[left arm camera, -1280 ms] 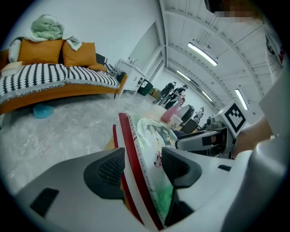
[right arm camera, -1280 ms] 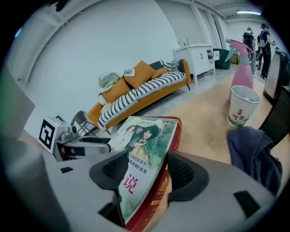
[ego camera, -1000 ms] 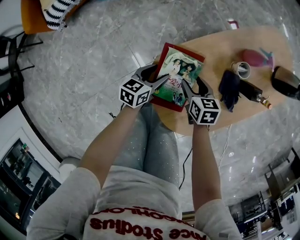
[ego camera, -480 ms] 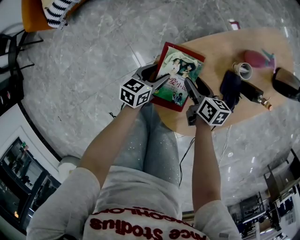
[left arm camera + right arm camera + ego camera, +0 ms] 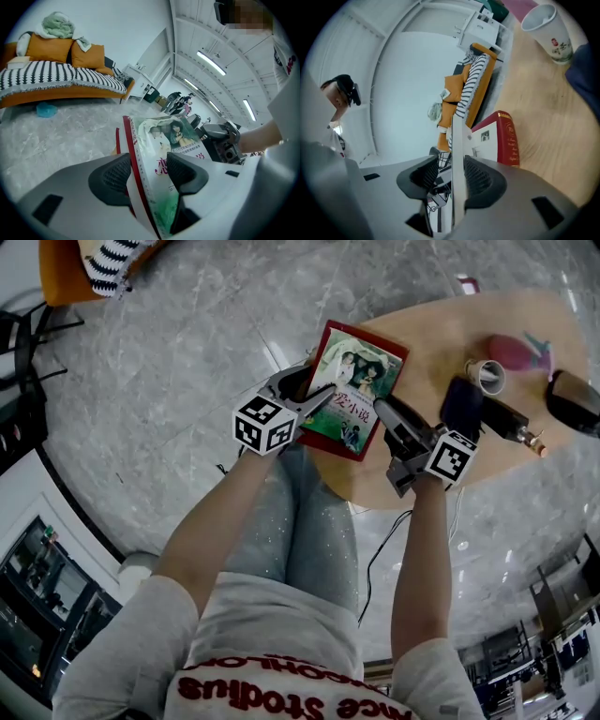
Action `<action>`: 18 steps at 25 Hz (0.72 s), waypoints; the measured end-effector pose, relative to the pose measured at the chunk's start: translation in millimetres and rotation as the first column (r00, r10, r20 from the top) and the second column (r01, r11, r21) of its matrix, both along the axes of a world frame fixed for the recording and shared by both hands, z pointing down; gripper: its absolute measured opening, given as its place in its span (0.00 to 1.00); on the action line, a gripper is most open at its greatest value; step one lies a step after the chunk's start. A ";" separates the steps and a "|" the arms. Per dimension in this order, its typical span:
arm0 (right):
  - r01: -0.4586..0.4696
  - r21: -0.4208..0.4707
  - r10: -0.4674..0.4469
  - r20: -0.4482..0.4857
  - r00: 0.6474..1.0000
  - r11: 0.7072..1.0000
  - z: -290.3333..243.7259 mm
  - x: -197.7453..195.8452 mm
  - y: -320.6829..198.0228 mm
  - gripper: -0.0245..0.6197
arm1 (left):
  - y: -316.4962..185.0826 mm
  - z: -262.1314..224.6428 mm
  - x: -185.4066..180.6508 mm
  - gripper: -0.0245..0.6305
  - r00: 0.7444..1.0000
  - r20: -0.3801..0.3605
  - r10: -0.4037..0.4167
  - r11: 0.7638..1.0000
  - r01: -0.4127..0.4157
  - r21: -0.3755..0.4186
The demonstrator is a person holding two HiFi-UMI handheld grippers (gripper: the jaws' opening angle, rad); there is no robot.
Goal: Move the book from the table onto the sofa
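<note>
The book, green cover over red boards, sits at the near left end of the wooden table, its left part past the edge. My left gripper is shut on its left edge; in the left gripper view both pads press the book inside the gripper. My right gripper is rolled onto its side at the right edge. Its jaws are closing, with a thin edge of the book in the gripper and a gap still showing at one pad. The orange sofa stands across the floor.
On the table to the right are a paper cup, a dark cloth, a bottle and a pink object. A blue item lies on the grey marble floor before the sofa.
My right gripper has rolled onto its side, risen a little at the book's right edge, and its jaws have narrowed around that edge. The left gripper has kept its grip and place.
</note>
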State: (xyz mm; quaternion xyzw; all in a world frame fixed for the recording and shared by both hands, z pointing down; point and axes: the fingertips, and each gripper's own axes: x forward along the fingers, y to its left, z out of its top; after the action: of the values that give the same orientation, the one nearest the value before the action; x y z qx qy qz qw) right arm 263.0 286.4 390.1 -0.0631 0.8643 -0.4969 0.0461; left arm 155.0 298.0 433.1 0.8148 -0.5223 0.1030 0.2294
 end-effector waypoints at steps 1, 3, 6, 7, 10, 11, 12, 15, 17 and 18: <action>0.032 0.024 -0.032 -0.020 0.999 0.999 0.8 -3.5 1.8 0.34 | 0.0 -0.3 0.2 0.41 1.000 -0.003 0.000 1.000 0.000 0.002; 0.058 0.092 -0.046 -0.126 0.991 0.994 8.9 -10.8 2.6 0.34 | 0.6 -1.5 0.1 0.41 1.000 -0.002 -0.001 1.000 0.001 0.006; 0.002 0.154 0.037 -0.250 0.968 0.988 20.0 -13.7 -3.1 0.19 | 1.1 -2.8 -1.3 0.41 1.000 -0.002 -0.002 1.000 0.002 0.010; -0.025 0.158 0.065 -0.255 0.965 0.987 21.4 -12.8 -4.1 0.17 | 1.0 -2.6 -1.3 0.41 1.000 -0.001 0.000 1.000 0.000 0.009; -0.074 0.166 0.113 -0.241 0.964 0.983 19.9 -9.3 -3.2 0.16 | 0.5 -2.3 -0.7 0.41 1.000 -0.003 0.017 1.000 -0.017 -0.004; -0.079 0.174 0.119 -0.236 0.964 0.982 17.3 -8.7 -1.7 0.16 | 0.8 -3.5 -0.6 0.41 1.000 -0.002 0.024 1.000 -0.024 -0.009; -0.083 0.183 0.124 -0.231 0.965 0.980 13.6 -8.5 0.6 0.16 | 1.8 -5.9 -0.8 0.41 0.999 0.007 0.031 0.999 -0.031 -0.011; -0.091 0.224 0.140 -0.214 0.967 0.970 -3.0 -9.5 12.3 0.16 | 9.5 -19.3 -1.4 0.41 0.996 0.056 0.063 0.998 -0.064 0.010; -0.091 0.261 0.147 -0.205 0.968 0.961 -15.8 -8.8 19.7 0.16 | 14.6 -28.7 0.9 0.41 0.994 0.059 0.086 0.996 -0.088 0.028; -0.088 0.278 0.147 -0.201 0.969 0.957 -21.8 -8.0 21.8 0.16 | 15.6 -32.4 2.8 0.41 0.994 0.056 0.096 0.995 -0.098 0.036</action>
State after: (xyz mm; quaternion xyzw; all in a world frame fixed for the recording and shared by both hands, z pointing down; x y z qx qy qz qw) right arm 255.0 308.2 368.4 -0.1622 0.9178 -0.3622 -0.0119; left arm 157.8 313.7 400.8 0.8405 -0.4899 0.1260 0.1942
